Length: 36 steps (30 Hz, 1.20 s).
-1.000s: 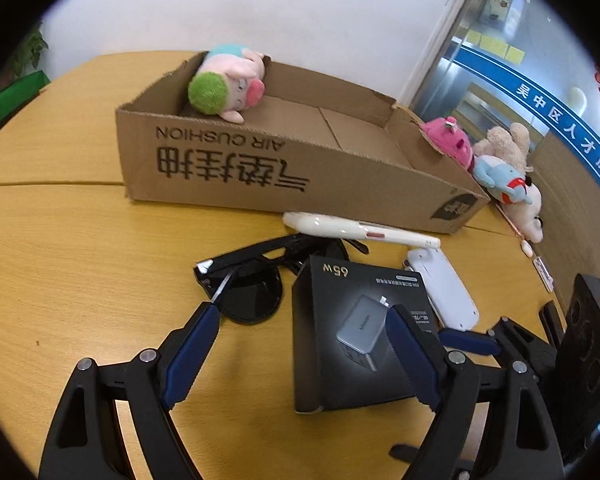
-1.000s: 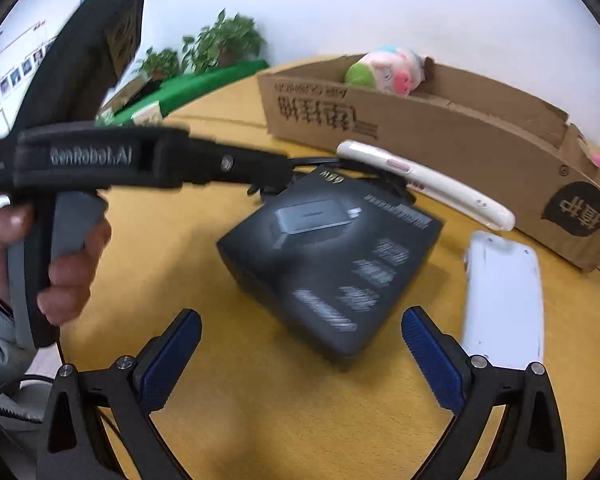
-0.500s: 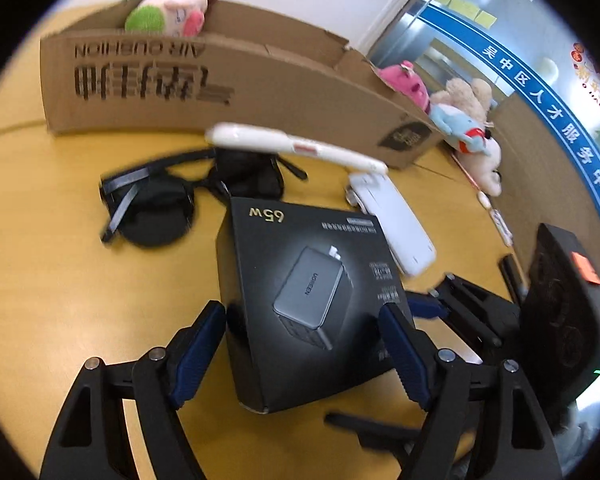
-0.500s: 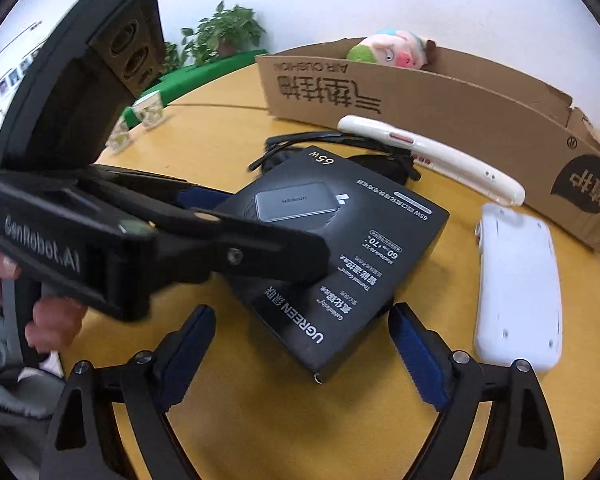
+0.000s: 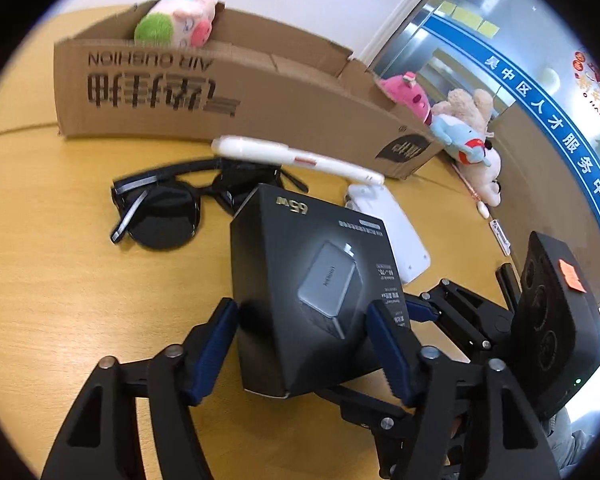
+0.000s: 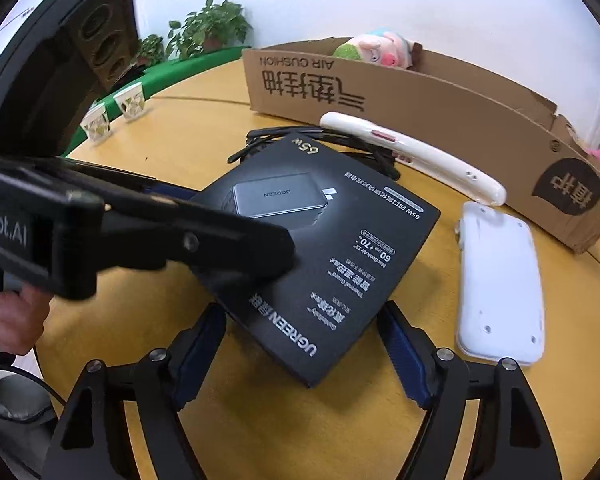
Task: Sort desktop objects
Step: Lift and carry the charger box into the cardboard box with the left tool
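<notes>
A black charger box (image 5: 312, 280) lies on the wooden table, also in the right wrist view (image 6: 324, 248). My left gripper (image 5: 304, 344) has closed in on the box's near end, blue pads touching its two sides. My right gripper (image 6: 304, 356) is open with the box's corner between its fingers, pads apart from it. Black sunglasses (image 5: 160, 212), a white slim device (image 5: 296, 158) and a white flat case (image 6: 500, 280) lie beyond. A cardboard box (image 5: 228, 96) holds a pink and green plush (image 5: 176, 26).
Several plush toys (image 5: 456, 128) sit at the cardboard box's right end. Paper cups (image 6: 112, 112) and potted plants (image 6: 208, 28) stand at the table's far left edge. The left gripper's body (image 6: 100, 224) crosses the right wrist view.
My left gripper moved forward and narrowed until its pads reached the charger box's sides. My right gripper advanced so the box's corner sits between its fingers.
</notes>
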Motion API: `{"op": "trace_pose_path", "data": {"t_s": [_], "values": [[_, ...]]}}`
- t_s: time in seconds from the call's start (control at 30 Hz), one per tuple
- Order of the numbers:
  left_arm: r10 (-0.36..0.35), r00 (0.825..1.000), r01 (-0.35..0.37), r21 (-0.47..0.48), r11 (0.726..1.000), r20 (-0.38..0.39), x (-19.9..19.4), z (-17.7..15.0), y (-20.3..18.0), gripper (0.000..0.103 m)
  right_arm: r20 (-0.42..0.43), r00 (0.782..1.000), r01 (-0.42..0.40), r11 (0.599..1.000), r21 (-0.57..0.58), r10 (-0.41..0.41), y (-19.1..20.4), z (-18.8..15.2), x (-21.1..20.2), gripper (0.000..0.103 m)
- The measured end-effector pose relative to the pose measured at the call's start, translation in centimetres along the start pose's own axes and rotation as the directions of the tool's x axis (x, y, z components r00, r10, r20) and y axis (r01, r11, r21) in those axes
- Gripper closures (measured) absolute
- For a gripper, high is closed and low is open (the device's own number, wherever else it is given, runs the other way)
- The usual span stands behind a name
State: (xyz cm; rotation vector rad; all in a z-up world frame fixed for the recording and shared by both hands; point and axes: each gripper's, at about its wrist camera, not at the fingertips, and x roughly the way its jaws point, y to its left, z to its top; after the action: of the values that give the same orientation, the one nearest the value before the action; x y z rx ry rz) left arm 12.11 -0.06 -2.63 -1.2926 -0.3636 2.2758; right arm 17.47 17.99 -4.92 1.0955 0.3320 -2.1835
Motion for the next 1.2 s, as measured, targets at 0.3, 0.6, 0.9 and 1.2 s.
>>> {"op": "trace_pose_path", "data": {"t_s": [0.3,0.6,0.9,1.2], "values": [[-0.025,0.986,0.007,0.111,0.994,0.165,-5.1,5.0,-3.1,0.038,0.134,0.989,0.069,0.997,-0.033,-0.064,-0.2,4.7,-5.3,0.027],[-0.038,0.946,-0.037,0.225,0.974,0.323,-9.8,12.1,-5.5,0.038,0.293,0.945,0.178,0.979,-0.095,-0.144,-1.8,12.6,-10.0,0.027],[-0.020,0.917,-0.097,0.271,0.958,0.397,-11.7,18.2,-7.1,0.038,0.347,0.927,0.198,0.972,-0.129,-0.143,-3.8,20.1,-12.0,0.027],[-0.010,0.918,-0.098,0.251,0.963,0.397,-10.8,23.0,-6.9,0.038,0.314,0.933,0.237,0.957,-0.168,-0.176,-6.5,26.3,-11.2,0.028]]}}
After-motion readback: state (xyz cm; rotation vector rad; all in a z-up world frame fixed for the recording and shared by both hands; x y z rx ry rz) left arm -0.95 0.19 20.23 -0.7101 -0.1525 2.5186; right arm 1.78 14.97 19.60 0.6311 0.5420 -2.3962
